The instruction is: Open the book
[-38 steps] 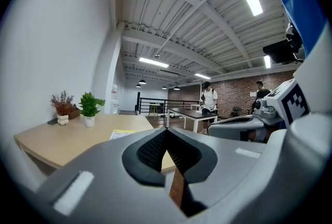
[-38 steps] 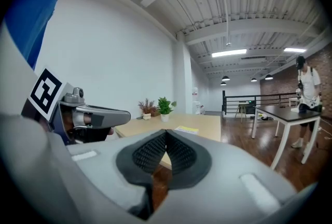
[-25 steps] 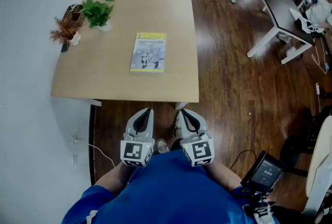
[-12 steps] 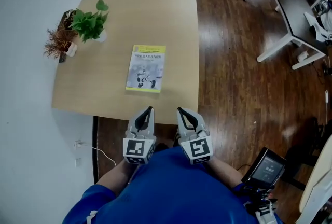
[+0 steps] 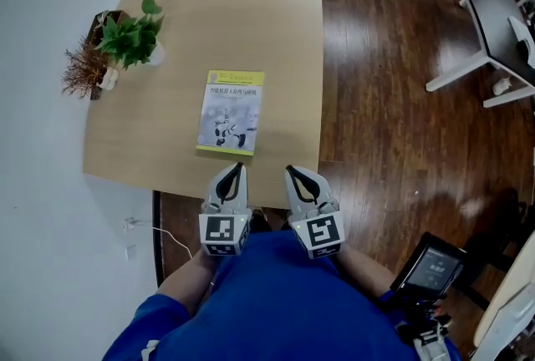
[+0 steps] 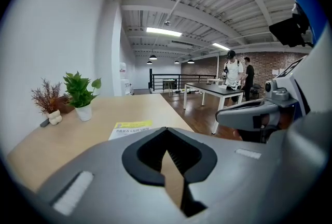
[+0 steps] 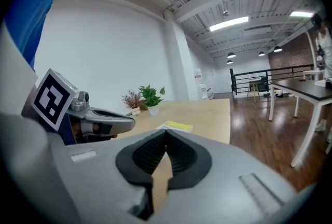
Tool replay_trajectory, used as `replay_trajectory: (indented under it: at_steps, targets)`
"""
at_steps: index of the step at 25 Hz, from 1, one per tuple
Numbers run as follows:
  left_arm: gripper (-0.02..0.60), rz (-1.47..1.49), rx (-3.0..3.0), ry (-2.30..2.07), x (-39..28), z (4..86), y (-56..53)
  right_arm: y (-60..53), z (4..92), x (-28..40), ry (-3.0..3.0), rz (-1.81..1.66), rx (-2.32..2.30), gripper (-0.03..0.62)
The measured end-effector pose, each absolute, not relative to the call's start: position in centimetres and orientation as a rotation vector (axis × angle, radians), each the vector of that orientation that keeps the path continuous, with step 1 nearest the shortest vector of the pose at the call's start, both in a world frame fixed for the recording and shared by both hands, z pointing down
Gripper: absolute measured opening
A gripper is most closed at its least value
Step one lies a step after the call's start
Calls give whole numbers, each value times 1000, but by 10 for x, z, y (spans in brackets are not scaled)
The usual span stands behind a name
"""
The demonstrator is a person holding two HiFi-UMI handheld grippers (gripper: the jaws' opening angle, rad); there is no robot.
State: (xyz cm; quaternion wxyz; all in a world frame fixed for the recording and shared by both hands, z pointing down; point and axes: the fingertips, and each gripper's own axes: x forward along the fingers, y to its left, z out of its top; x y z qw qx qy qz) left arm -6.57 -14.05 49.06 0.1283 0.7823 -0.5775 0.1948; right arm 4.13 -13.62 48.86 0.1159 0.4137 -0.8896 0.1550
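Note:
A closed book [image 5: 230, 112] with a yellow-banded white cover lies flat on the light wooden table [image 5: 276, 33], near its front edge. My left gripper [image 5: 238, 167] hovers at that edge just short of the book, jaws shut and empty. My right gripper [image 5: 291, 171] sits beside it to the right, also shut with nothing held. In the left gripper view the book [image 6: 129, 127] lies just beyond the shut left gripper [image 6: 166, 129], with the right gripper [image 6: 249, 114] alongside. The right gripper view shows the book [image 7: 176, 125] ahead of the right gripper [image 7: 166, 133].
A green potted plant [image 5: 129, 38] and a dried plant [image 5: 84, 75] stand at the table's left side by the white wall. Dark desks on white legs [image 5: 493, 17] stand on the wooden floor at right. A tablet device [image 5: 430, 272] is at lower right. Two people [image 6: 236, 70] stand far off.
Both grippers have come forward side by side from over the floor to the table's front edge, closer to the book. The jaws stayed shut.

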Motion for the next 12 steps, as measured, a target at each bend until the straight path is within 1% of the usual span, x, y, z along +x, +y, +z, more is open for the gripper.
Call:
replay_trajectory:
  at_steps: [6, 11, 12]
  targets:
    - [5, 704, 2229, -1629, -66, 529, -156, -152, 509, 42, -2558, 474, 1210, 3]
    - [6, 882, 2213, -1551, -62, 569, -160, -159, 517, 45, -2531, 508, 1225, 3]
    - [34, 919, 2216, -1523, -60, 578, -160, -159, 520, 45, -2523, 521, 1227, 3]
